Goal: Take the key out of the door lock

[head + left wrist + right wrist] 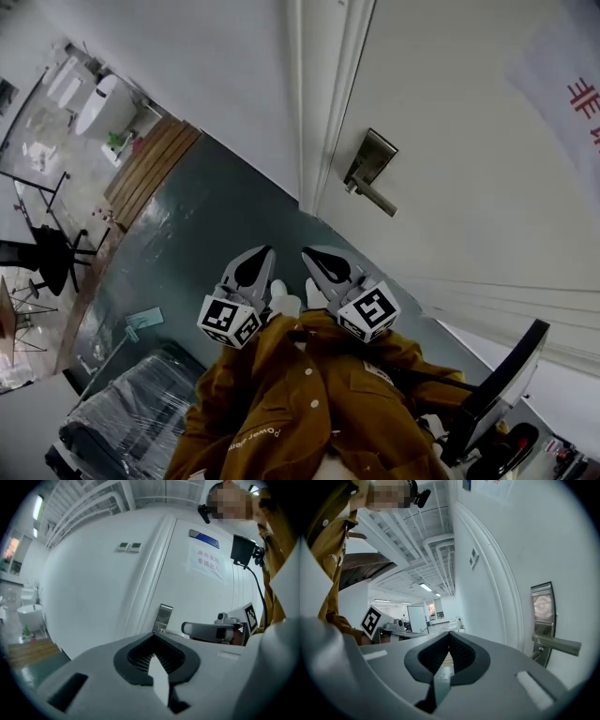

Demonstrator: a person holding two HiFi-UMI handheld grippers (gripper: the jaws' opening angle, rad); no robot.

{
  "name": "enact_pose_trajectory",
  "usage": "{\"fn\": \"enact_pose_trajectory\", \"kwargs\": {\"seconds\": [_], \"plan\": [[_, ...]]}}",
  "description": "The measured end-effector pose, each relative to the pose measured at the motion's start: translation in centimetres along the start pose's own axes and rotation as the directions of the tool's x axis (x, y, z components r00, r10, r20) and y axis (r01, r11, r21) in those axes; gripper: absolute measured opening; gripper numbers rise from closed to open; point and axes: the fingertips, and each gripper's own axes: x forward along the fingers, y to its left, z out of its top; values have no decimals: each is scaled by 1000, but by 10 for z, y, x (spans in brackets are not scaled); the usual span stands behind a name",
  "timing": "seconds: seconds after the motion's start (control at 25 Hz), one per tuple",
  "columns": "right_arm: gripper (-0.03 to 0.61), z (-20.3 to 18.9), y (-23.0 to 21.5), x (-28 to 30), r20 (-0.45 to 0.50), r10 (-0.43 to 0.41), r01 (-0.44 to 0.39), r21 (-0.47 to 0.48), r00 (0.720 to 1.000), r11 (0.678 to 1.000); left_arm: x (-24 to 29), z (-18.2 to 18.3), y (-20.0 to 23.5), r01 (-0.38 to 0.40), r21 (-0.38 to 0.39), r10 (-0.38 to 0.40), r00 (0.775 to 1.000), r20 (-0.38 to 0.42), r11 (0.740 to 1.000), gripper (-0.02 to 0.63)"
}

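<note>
The white door (450, 122) carries a metal lock plate (371, 157) with a lever handle (375, 197). The key is too small to make out in any view. Both grippers hang side by side in front of my brown jacket, well short of the door. My left gripper (264, 253) is shut with nothing between its jaws (153, 635). My right gripper (309, 253) is likewise shut and empty (449, 634). The lock plate (163, 617) shows ahead in the left gripper view. In the right gripper view the lock plate (543, 616) and handle (558, 644) sit at the right.
A white wall and door frame (323, 112) stand left of the door. Grey floor (187, 244) runs back to a wooden strip (150, 164). A wrapped dark bundle (122, 412) lies at the lower left. A black monitor-like panel (497, 384) is at the lower right.
</note>
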Motion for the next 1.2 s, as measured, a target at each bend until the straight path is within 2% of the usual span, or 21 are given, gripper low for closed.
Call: {"fn": "enact_pose_trajectory", "kwargs": {"seconds": [0.08,0.12,0.2,0.28,0.32,0.36,0.48,0.6,0.64,0.68,0.76,0.84,0.92,0.96,1.0,1.12,1.2], "plan": [[6,0,-15,-5,12,-65,65,12,998,998,39,-11,-5,112,-101,-113,994,-8,989,-2],[6,1,-25,-9,18,-101,100,14,995,995,60,-16,-7,175,-171,-176,984,11,970,-2],[7,1,-40,-18,22,-171,171,19,985,985,101,-27,-7,280,-329,-275,959,61,902,-2],[6,0,-49,-28,20,-228,228,19,973,973,138,-43,-4,327,-471,-323,942,92,819,1],[6,0,-52,-34,20,-253,252,17,967,968,156,-50,-2,335,-531,-334,937,101,778,111],[6,0,-55,-39,20,-275,275,15,961,961,173,-57,0,334,-583,-339,935,105,741,158],[7,1,-61,-53,22,-340,340,14,940,940,218,-81,6,302,-701,-333,938,98,645,171],[7,3,-68,-66,24,-394,394,14,919,919,252,-94,7,286,-807,-327,937,122,517,183],[6,3,-69,-69,24,-408,408,16,913,913,260,-96,7,283,-828,-325,937,130,483,183],[6,3,-71,-71,25,-418,418,18,908,908,266,-97,6,281,-842,-326,936,133,461,182],[6,4,-73,-73,28,-431,431,21,902,902,275,-97,2,286,-849,-346,929,132,444,168],[7,4,-75,-74,29,-441,441,24,897,897,281,-96,-3,294,-847,-369,921,126,443,148],[6,4,-76,-74,28,-450,449,29,893,893,284,-97,-3,288,-847,-367,922,121,446,49],[6,4,-77,-74,29,-453,452,31,891,892,285,-97,-2,287,-851,-364,923,124,440,31],[6,4,-77,-73,31,-454,453,33,890,891,285,-96,-2,291,-857,-364,922,132,426,29],[6,3,-78,-69,33,-453,451,43,891,891,286,-90,-6,323,-876,-379,908,181,357,25],[6,3,-77,-66,35,-449,448,46,893,893,286,-90,-6,317,-882,-380,908,176,350,23]]}}
